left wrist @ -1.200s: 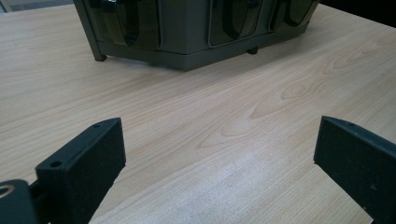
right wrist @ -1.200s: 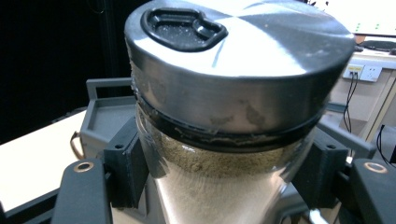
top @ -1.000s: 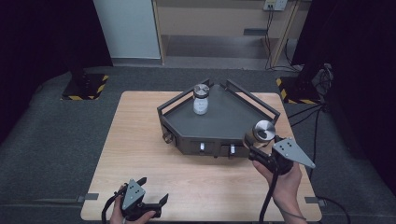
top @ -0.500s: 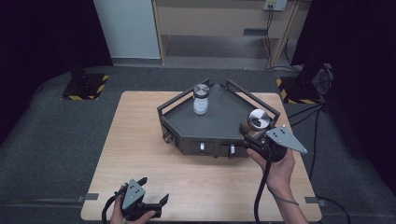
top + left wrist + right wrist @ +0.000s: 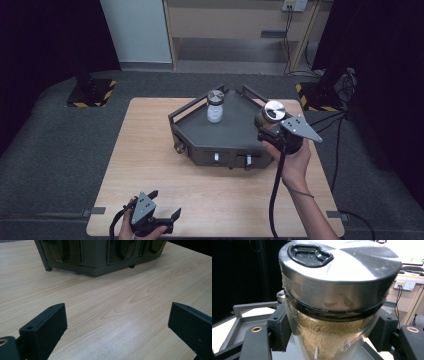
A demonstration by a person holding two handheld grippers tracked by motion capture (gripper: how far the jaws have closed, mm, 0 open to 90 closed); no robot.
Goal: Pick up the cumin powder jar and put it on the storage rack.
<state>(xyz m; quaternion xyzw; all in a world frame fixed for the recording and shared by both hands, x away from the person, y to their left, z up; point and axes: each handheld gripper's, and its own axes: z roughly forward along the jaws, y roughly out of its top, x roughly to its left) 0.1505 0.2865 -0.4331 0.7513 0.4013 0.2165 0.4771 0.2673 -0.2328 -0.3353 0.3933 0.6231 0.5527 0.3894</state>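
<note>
Gripping a glass jar (image 5: 332,322) of brownish powder, metal lid (image 5: 274,110) up, between both pads of the right gripper (image 5: 267,131), clamped just under the lid. Held upright above the right corner of the dark tray (image 5: 235,135), well apart from the white-filled jar (image 5: 215,106) standing inside. Resting at the near table (image 5: 150,150) edge, the left gripper (image 5: 165,220), jaws spread wide, nothing between.

Tan-filled jar (image 5: 329,340) (silver lid (image 5: 342,267)), dark grey tray (image 5: 227,131)
</note>
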